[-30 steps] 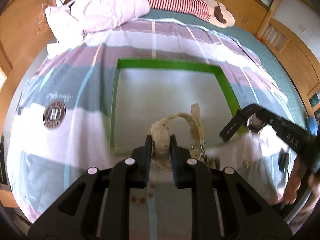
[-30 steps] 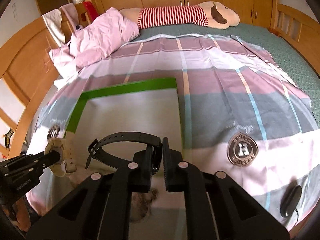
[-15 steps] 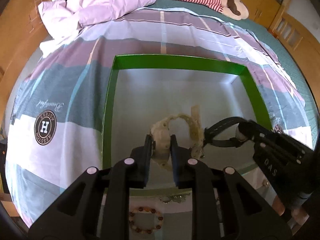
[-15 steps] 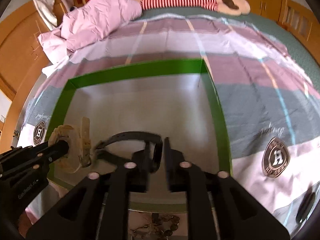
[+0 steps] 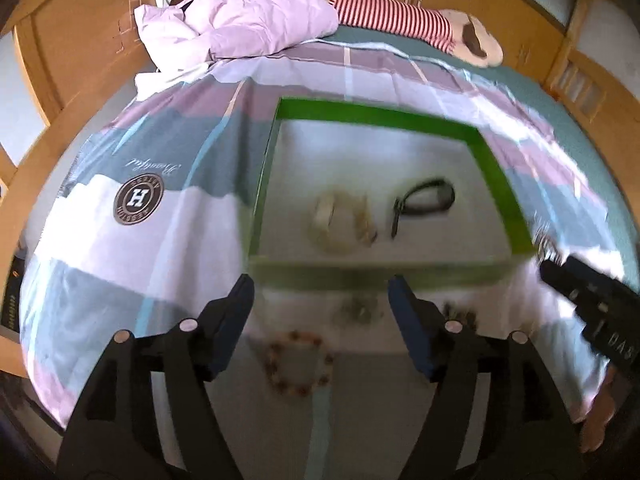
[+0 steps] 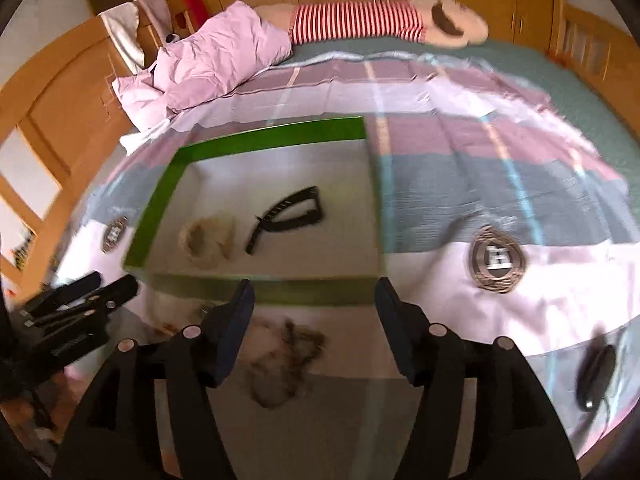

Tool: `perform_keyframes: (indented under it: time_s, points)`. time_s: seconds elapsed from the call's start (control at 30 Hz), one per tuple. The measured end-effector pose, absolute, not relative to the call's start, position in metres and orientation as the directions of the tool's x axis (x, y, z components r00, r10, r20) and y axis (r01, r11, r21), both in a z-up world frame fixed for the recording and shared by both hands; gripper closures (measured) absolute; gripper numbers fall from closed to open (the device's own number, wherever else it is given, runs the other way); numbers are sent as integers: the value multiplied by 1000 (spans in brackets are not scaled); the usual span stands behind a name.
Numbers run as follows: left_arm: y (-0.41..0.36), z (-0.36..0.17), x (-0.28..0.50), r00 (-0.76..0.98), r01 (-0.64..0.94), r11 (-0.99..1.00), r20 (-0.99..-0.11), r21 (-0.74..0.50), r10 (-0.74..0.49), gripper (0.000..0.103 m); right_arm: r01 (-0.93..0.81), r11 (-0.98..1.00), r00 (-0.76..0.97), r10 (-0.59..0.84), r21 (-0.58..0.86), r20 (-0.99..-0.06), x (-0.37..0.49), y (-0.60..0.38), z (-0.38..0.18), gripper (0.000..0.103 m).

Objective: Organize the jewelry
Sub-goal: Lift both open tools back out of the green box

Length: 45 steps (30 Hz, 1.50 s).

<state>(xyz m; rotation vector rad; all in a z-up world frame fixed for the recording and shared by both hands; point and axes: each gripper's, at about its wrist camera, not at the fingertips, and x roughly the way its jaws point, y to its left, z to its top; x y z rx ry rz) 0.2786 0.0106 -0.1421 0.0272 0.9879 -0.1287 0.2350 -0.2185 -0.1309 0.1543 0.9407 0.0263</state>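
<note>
Cream watch & black watch just dropped in green tray, well ahead of our jaws; left gripper & right gripper opened wide, empty — two pcs sorted, beads next.

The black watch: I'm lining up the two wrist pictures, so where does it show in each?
Left wrist view: the black watch lies in the green-rimmed box, right of centre, right of the cream watch.
Right wrist view: black watch near the box's middle, again right of the cream watch.
Shared landmark: the striped plush toy at the bed's far end.
</note>
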Motion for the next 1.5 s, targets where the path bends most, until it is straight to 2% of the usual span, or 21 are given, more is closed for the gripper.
perform_keyframes:
  time_s: [0.07, 0.2, 0.73, 1.5]
  points:
    - [8, -145, 272, 551, 127, 992, -832, 15, -58, 29, 41, 995, 595, 47, 89, -802, 228, -220, -137, 41]
    - [6, -148, 268, 534, 142, 990, -842, -2, -78, 26, 48, 999, 553, -5, 26, -833, 229, -223, -156, 40]
    - [-8, -161, 275, 492, 166, 986, -868, 24, -62, 19, 19, 1000, 519, 7, 20, -855, 237, -206, -167, 40]
    - [-14, -173, 274, 468, 173, 982, -884, 81, -10, 16, 45, 999, 475, -5, 18, -880, 235, -213, -176, 39]
